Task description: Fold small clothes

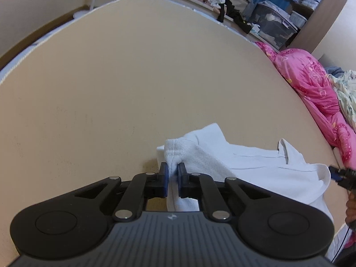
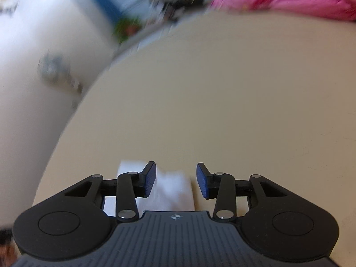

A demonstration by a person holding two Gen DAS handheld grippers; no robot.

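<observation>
The left gripper (image 1: 171, 173) sits low in the middle of the left wrist pic. Its jaws are closed tight on a bunched edge of the white cloth (image 1: 244, 166). The cloth lies on the tan bed (image 1: 133, 77), in the lower right of the pic, w/ a fluffy fold near the blue pads (image 1: 164, 175) & a smoother part w/ a collar-like flap going off to the right. A pink blanket (image 1: 311, 82) is heaped at the right edge. Boxes & piled clothes (image 1: 227, 0) sit far back at the top.

In the right wrist pic, the right gripper (image 2: 175, 178) is low in the middle w/ its jaws open, not holding anything. A bit of the white cloth (image 2: 171, 191) lies under & between them, closer to the left pad. The top of this pic is blurry.
</observation>
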